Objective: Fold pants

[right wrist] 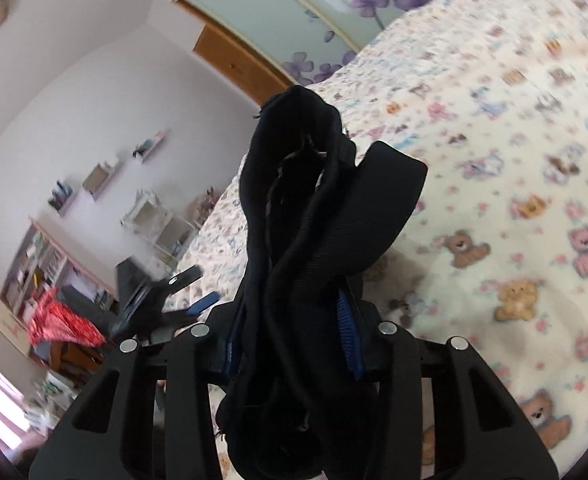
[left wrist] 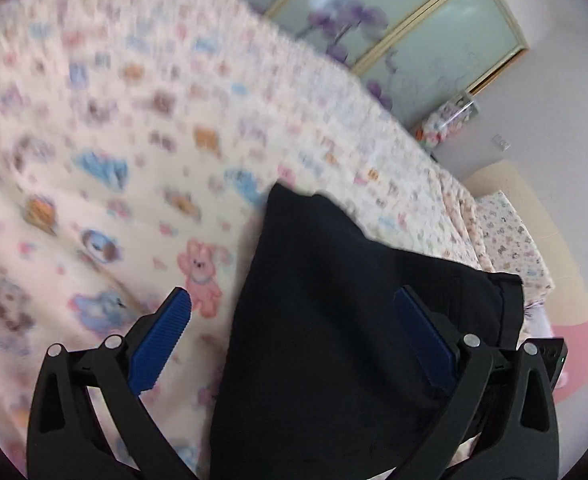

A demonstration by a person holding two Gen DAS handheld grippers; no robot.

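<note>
Right wrist view – right tool [right wrist: 289,320] clamping bunched black pants [right wrist: 314,216], bedspread [right wrist: 514,200] beneath

I saw black pants [right wrist: 314,248] between my black right gripper's [right wrist: 289,332] blue pads [right wrist: 348,328], over a cream bedspread [right wrist: 514,208] printed with pastel teddy bears.
</note>
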